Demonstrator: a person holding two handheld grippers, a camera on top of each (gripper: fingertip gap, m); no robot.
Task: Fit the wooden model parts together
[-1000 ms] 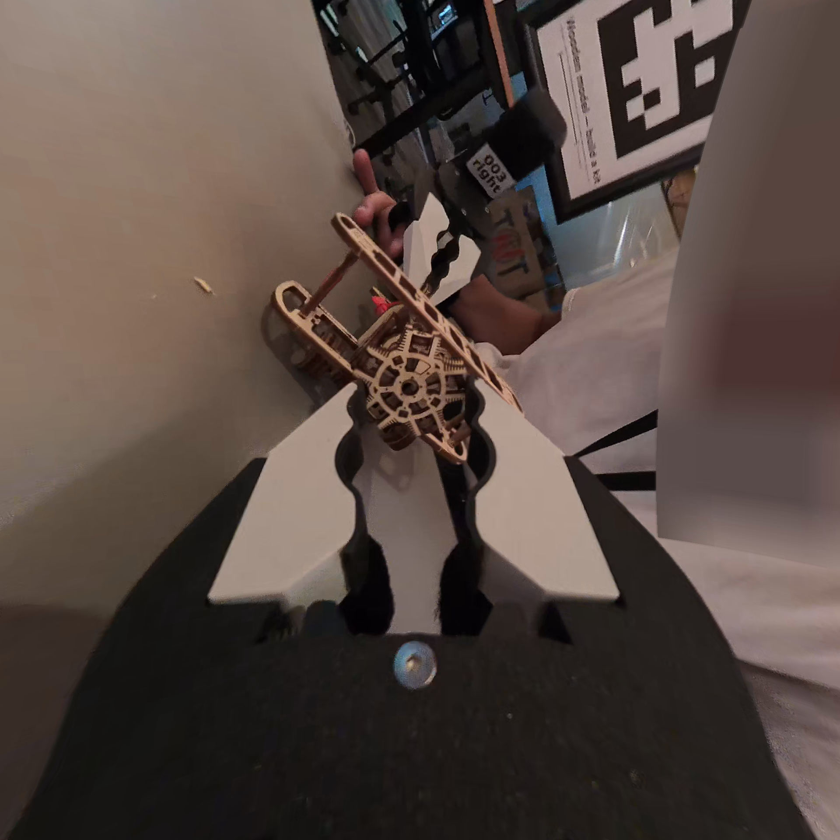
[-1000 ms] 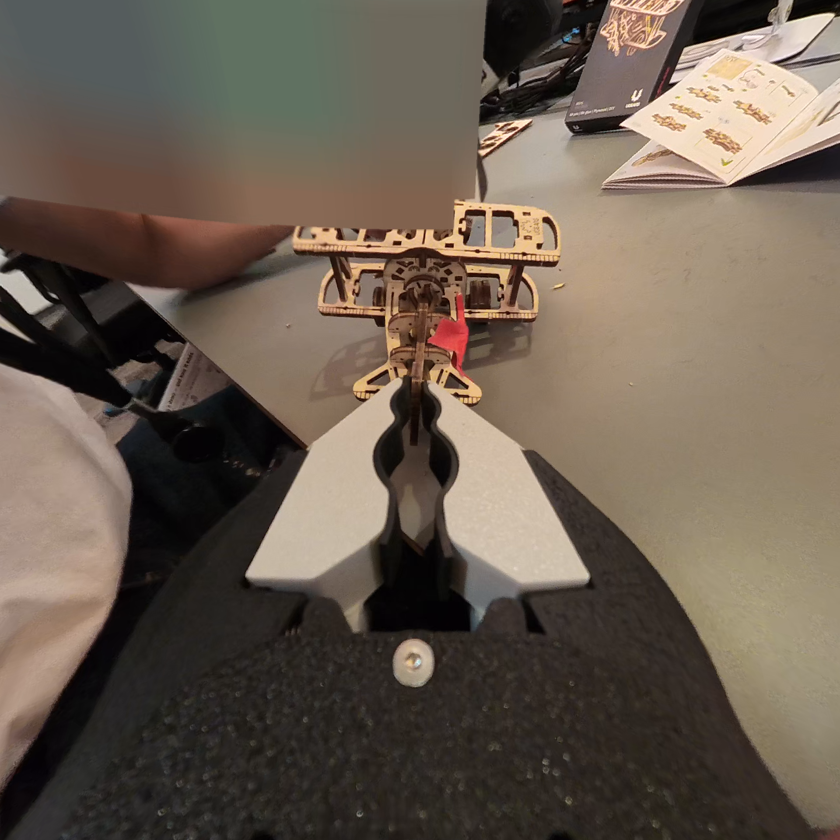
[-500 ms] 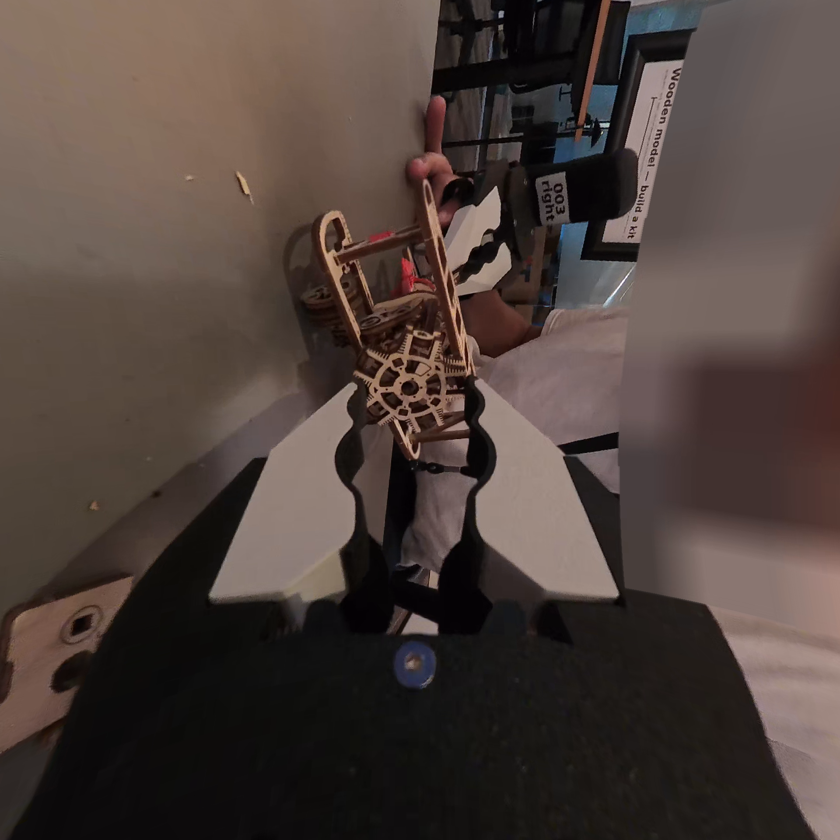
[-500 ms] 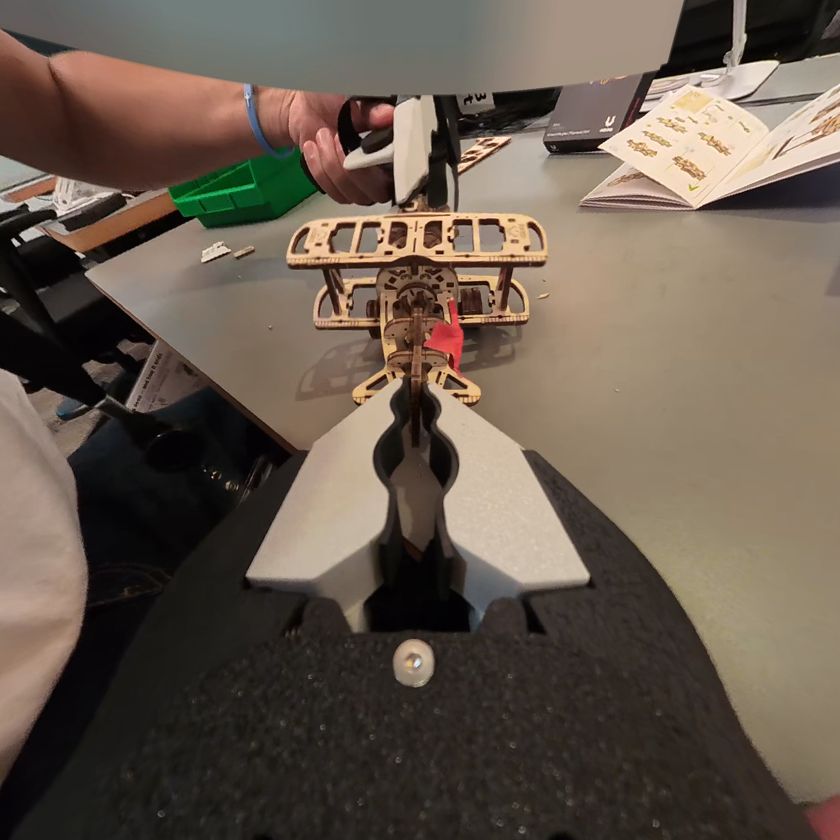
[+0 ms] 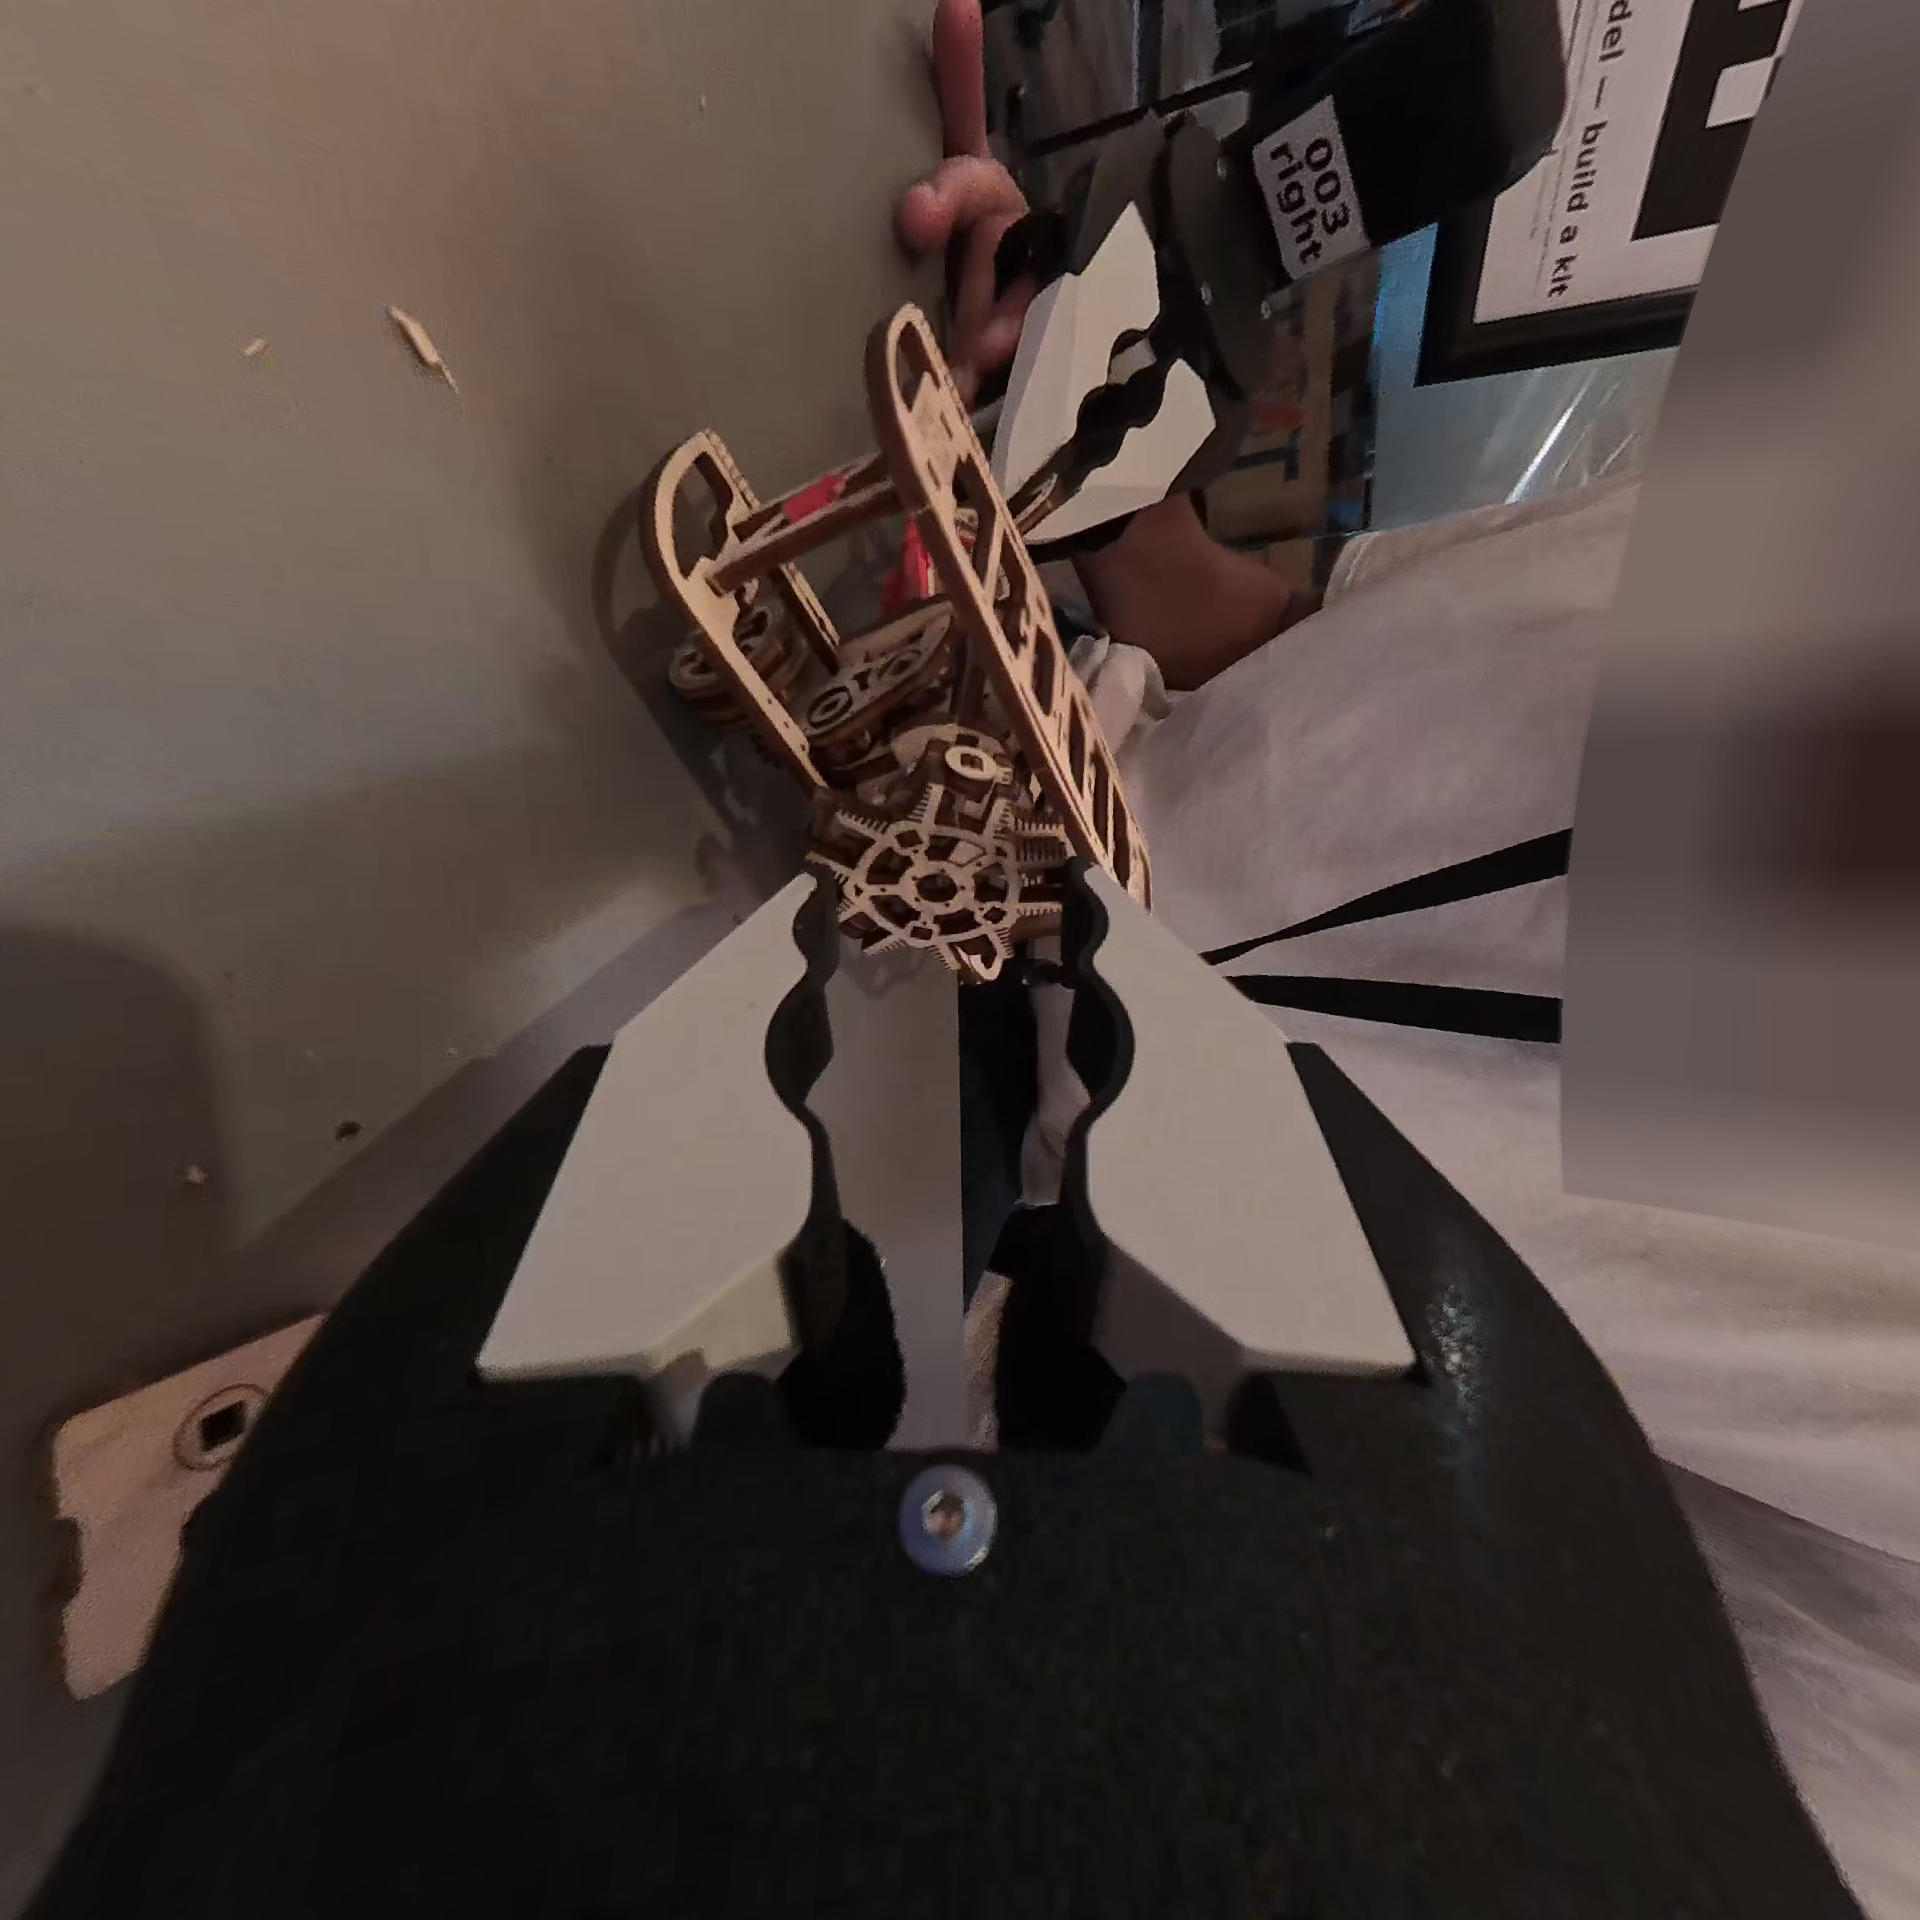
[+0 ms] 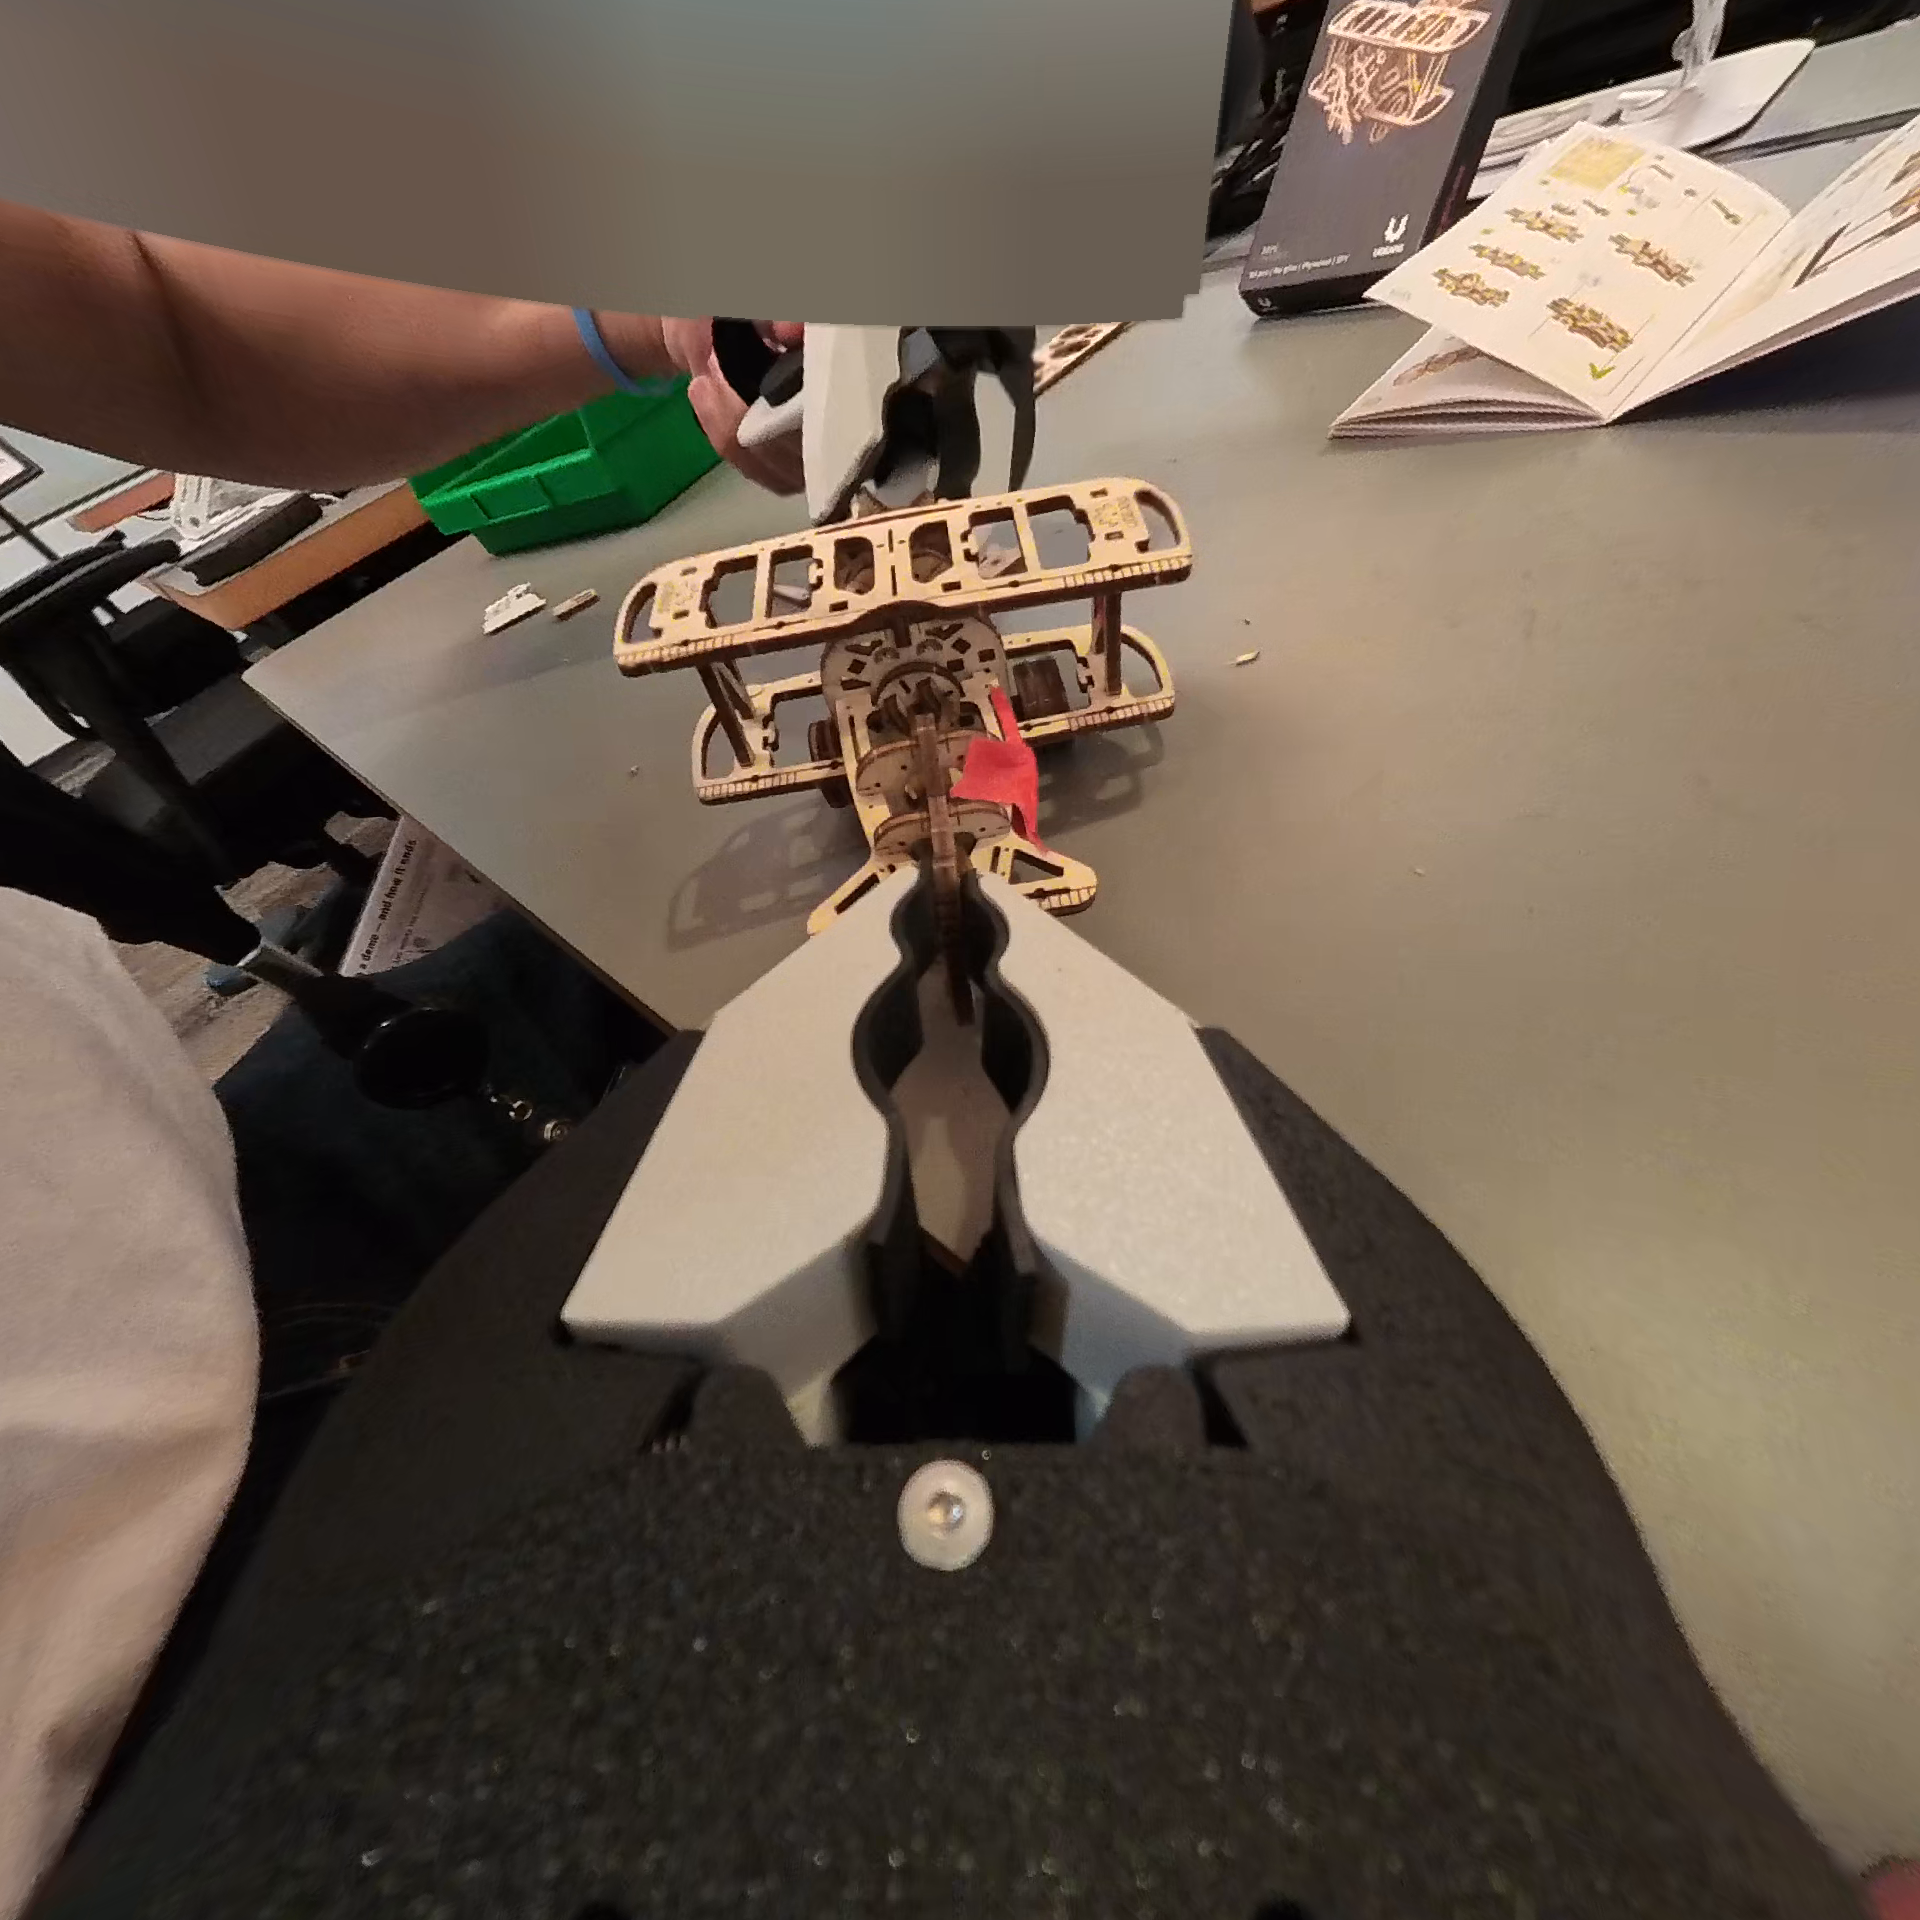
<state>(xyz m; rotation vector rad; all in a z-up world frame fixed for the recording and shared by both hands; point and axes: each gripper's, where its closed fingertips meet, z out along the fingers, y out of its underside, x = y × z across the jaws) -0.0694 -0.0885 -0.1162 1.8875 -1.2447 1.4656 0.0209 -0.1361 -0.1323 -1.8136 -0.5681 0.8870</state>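
**Biplane tilts between two grippers**

Rolled since a second ago, the wooden biplane model (image 6: pixel 904 665) now sits banked on the grey worktop (image 6: pixel 1507 831). Right gripper (image 6: pixel 948 914) is pinched on its tail fin. Left gripper (image 5: pixel 940 914) stands spread around the gear-shaped nose; contact cannot be told. Nearby lie an instruction booklet (image 6: pixel 1621 281), a dark kit box (image 6: pixel 1371 145) and a green bin (image 6: pixel 571 468).

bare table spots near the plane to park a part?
Widest bare patch of the grey table: right of the wooden biplane model, below the open instruction booklet. Crowded: left claw at the nose, green plastic bin and wood scraps behind-left.
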